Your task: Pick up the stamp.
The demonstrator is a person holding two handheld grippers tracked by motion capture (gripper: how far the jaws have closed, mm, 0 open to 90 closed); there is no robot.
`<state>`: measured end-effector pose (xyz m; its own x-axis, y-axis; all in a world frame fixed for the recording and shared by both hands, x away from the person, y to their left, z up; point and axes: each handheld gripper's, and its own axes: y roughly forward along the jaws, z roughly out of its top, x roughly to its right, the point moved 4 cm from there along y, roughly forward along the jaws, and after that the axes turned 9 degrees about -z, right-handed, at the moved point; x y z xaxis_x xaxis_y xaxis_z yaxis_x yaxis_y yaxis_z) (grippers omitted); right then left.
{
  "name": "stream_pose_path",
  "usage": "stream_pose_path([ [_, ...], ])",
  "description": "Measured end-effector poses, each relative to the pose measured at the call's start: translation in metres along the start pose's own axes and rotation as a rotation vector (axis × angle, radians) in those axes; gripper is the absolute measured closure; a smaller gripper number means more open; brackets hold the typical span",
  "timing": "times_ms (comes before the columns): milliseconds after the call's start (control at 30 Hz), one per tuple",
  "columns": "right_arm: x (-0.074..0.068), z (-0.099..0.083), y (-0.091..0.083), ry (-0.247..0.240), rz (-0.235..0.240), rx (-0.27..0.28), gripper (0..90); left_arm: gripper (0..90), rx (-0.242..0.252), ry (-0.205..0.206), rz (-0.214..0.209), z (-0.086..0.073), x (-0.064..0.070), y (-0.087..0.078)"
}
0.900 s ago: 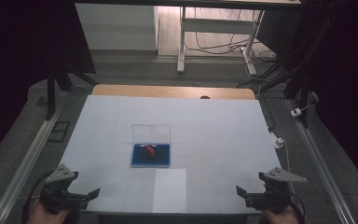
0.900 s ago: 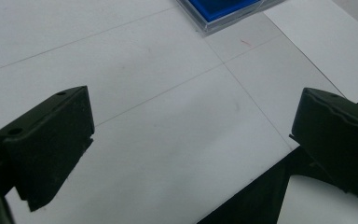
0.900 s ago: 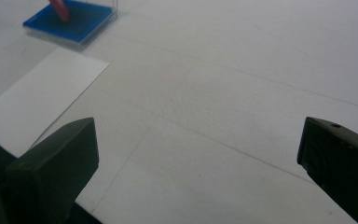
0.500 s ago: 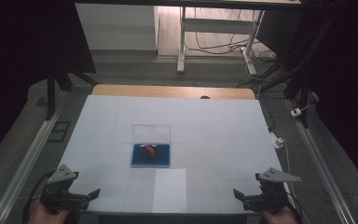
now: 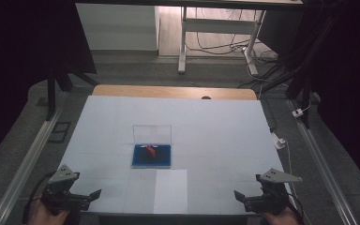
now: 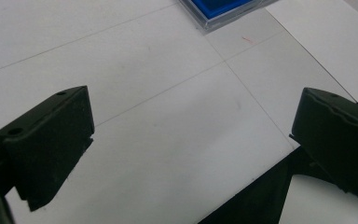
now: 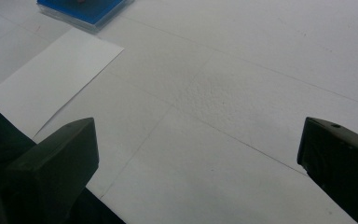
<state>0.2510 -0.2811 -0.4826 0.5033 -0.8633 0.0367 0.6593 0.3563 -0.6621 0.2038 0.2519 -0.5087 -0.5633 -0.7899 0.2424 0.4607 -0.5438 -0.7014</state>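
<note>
A shallow blue case (image 5: 152, 156) lies in the middle of the white table, its clear lid (image 5: 152, 133) standing up at the back. A small red object (image 5: 150, 150) rests on the blue base. My left gripper (image 5: 91, 196) is at the near left corner, well apart from the case, and its jaws are wide open over bare table (image 6: 191, 135). At the near right corner my right gripper (image 5: 240, 196) is open too, with nothing between its jaws (image 7: 196, 158). The blue case's corner (image 6: 223, 7) shows far ahead in the left gripper view, and the blue case's edge (image 7: 81, 9) in the right gripper view.
A white sheet of paper (image 5: 170, 190) lies at the near edge, just in front of the case, between the two grippers. The white table cover (image 5: 215, 131) ends at a wooden strip (image 5: 168, 91) at the back. Metal rails (image 5: 23, 168) run along both sides.
My right gripper has drifted slightly left and toward the near edge. The left gripper and the case have stayed put.
</note>
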Motion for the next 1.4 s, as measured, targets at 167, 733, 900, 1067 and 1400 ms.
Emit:
stream_pose_path([
  [167,-0.001,0.000,0.001,-0.014,0.002,-0.004,0.0,0.0,0.027,0.010,-0.014,0.004,0.003,-0.001],
  [733,-0.002,0.000,0.001,-0.016,0.007,-0.007,0.0,0.0,0.066,0.090,-0.072,0.022,0.012,0.009],
  [900,-0.002,0.000,0.001,-0.015,0.007,-0.009,0.0,0.0,0.075,0.118,-0.099,0.028,0.013,0.016],
  [1067,-0.002,0.000,0.001,-0.015,0.009,-0.010,0.0,0.0,0.071,0.136,-0.094,0.034,0.014,0.023],
  [1400,-0.002,0.000,0.002,-0.015,0.011,-0.012,0.0,0.0,0.074,0.142,-0.126,0.047,0.014,0.038],
])
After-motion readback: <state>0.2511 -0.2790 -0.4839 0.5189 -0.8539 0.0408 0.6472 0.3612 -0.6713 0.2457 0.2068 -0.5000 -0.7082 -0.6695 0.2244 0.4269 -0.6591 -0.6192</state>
